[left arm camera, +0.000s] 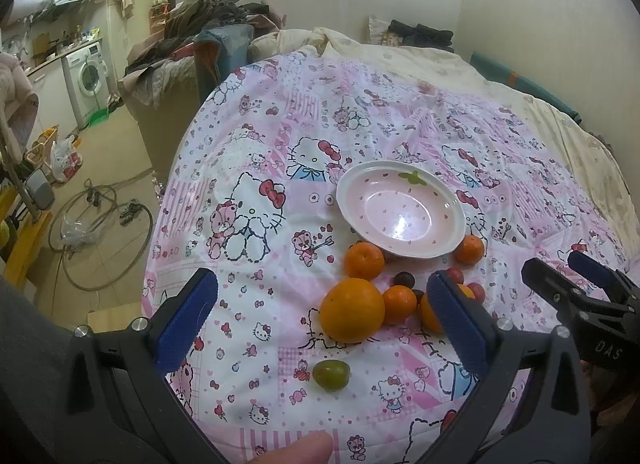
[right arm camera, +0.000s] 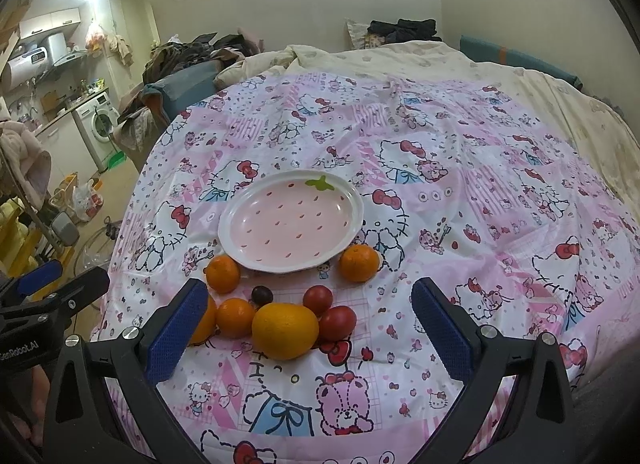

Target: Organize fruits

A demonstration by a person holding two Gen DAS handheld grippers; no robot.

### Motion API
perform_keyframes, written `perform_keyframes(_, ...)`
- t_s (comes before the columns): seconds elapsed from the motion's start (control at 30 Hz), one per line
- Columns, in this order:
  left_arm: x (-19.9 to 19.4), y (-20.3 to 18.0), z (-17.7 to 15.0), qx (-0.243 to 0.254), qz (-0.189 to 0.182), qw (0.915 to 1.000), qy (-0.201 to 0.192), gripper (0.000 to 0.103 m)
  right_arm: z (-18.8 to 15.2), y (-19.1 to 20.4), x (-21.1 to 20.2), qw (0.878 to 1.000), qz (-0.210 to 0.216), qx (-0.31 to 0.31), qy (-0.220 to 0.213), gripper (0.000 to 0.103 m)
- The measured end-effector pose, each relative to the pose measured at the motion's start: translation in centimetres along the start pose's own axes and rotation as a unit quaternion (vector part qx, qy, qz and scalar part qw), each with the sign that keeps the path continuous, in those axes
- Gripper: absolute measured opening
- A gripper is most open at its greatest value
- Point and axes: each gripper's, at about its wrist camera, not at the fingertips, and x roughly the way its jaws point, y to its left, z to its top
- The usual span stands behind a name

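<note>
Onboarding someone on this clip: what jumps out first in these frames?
The empty pink strawberry-print plate sits mid-scene on the cartoon-cat bedspread. Just in front of it lies a loose cluster of fruit: a big orange nearest the camera, small mandarins flanking the plate, red tomatoes beside the orange, and one green fruit apart, closest to the left tool. Both tools, including the right tool, hang open above the fruit, holding nothing.

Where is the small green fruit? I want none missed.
In the left wrist view, the small round green fruit lies alone on the pink cartoon-print cloth, nearer the camera than the large orange.
</note>
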Motion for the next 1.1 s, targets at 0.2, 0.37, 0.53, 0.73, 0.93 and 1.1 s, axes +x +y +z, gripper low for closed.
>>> perform_keyframes(0.2,-0.1,0.1,0.0,-0.001,0.000,1.0000,-0.003,0.103,0.0,0.0,0.0,1.000,0.001,0.001,0.000,0.103)
perform_keyframes(0.37,-0.1,0.1,0.0,0.000,0.000,1.0000,-0.003,0.103,0.0,0.0,0.0,1.000,0.001,0.000,0.000,0.103)
perform_keyframes(0.53,-0.1,0.2,0.0,-0.001,-0.001,1.0000,-0.003,0.103,0.0,0.0,0.0,1.000,0.001,0.001,0.000,0.103)
perform_keyframes(0.73,0.0,0.2,0.3,-0.002,0.000,1.0000,-0.002,0.103,-0.1,0.1,0.1,1.000,0.002,0.003,0.000,0.103)
perform_keyframes(0.93,0.8,0.7,0.3,-0.004,0.010,0.9999,0.011,0.103,-0.1,-0.1,0.0,1.000,0.010,0.017,0.001,0.103)
perform_keyframes(1.1,1.9,1.4,0.9,-0.003,0.022,0.9978,0.062,0.103,1.4,-2.2,0.1,0.997,0.039,0.064,0.026,0.103)
